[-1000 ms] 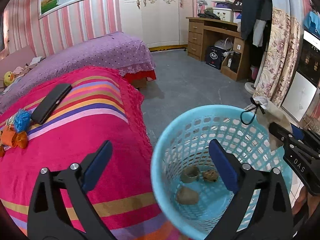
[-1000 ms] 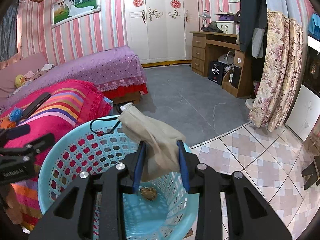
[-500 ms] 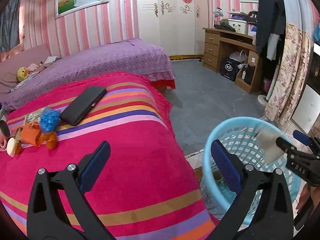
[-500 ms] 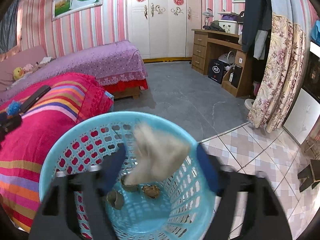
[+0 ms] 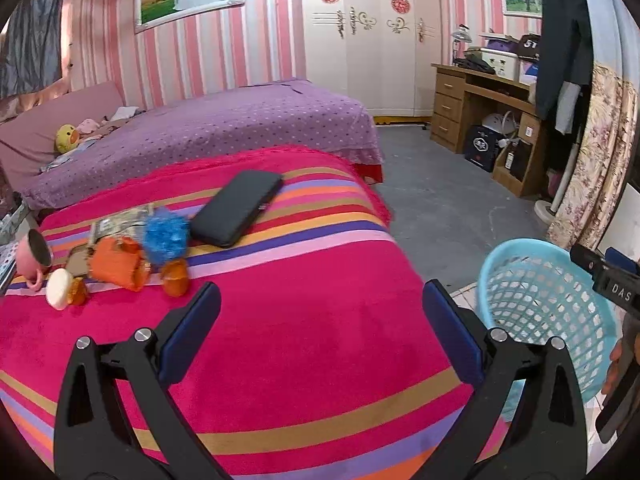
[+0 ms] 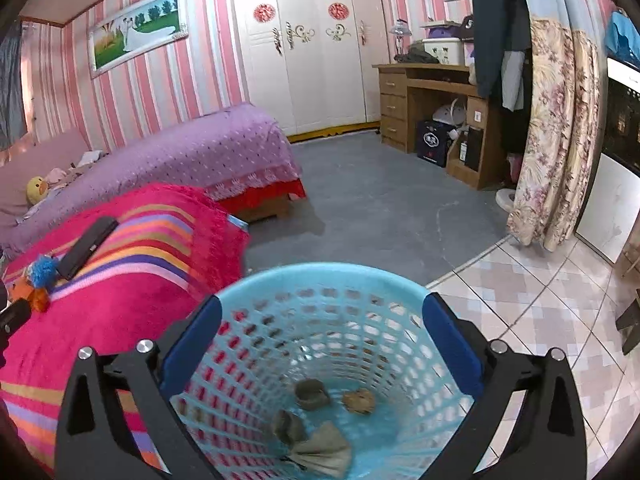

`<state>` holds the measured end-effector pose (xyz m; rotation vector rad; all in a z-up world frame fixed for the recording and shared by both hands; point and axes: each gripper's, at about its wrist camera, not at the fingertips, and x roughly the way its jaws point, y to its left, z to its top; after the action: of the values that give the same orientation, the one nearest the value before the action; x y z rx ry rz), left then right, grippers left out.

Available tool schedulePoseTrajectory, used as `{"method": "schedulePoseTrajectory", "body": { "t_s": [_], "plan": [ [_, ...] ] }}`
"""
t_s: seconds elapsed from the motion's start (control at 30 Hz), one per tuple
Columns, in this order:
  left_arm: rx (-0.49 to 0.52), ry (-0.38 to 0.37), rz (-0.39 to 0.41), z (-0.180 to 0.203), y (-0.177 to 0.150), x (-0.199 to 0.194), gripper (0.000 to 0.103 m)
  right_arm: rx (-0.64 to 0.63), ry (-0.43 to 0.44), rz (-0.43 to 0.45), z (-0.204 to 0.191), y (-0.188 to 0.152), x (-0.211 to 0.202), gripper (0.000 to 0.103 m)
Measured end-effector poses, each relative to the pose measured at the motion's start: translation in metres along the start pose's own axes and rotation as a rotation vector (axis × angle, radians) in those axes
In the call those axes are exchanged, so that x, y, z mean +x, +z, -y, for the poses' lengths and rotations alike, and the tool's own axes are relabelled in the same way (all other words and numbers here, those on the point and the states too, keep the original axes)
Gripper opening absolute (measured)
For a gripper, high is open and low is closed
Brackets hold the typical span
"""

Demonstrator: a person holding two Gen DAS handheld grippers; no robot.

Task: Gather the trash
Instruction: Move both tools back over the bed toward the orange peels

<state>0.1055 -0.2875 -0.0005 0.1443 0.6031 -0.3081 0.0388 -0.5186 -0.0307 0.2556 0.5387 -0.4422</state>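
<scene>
A light blue mesh basket (image 6: 320, 276) stands on the floor beside the bed; it also shows at the right of the left wrist view as the basket (image 5: 540, 304). On its bottom lie a beige cloth pouch (image 6: 324, 452) and several brown scraps (image 6: 312, 392). My right gripper (image 6: 322, 344) hovers over the basket mouth, its jaws opening wide with nothing between them. My left gripper (image 5: 320, 336) is open and empty above the striped red blanket (image 5: 280, 320). On the blanket's left lie orange wrappers (image 5: 116, 264), a blue pompom (image 5: 166, 236), a pink cup (image 5: 34, 252) and a black phone (image 5: 236, 208).
A purple bed (image 5: 208, 128) lies behind the striped blanket. A wooden desk (image 6: 432, 100) and floral curtain (image 6: 556, 140) stand at the right, a white wardrobe (image 6: 308, 48) at the back. Grey floor (image 6: 380, 208) and tiles (image 6: 540, 320) surround the basket.
My right gripper opened and the beige pouch fell from it to the basket's bottom. My left gripper swung left from over the basket to above the blanket.
</scene>
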Motion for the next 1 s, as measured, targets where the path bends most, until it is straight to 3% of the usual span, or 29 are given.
{"method": "schedulePoseTrajectory", "body": {
  "t_s": [0.47,0.77,1.0],
  "plan": [
    [-0.07,0.163,0.003,-0.136,-0.01,-0.001,0.097,-0.145,0.123,0.002,-0.127,-0.003,0.012,0.098],
    [-0.174,0.211,-0.071,-0.225,-0.033,0.019,0.097,-0.197,0.19,-0.026,-0.194,-0.017,0.019,0.098],
    [-0.217,0.236,-0.131,-0.272,-0.046,0.037,0.095,-0.281,0.179,-0.043,-0.238,-0.028,0.022,0.098]
  ]
}}
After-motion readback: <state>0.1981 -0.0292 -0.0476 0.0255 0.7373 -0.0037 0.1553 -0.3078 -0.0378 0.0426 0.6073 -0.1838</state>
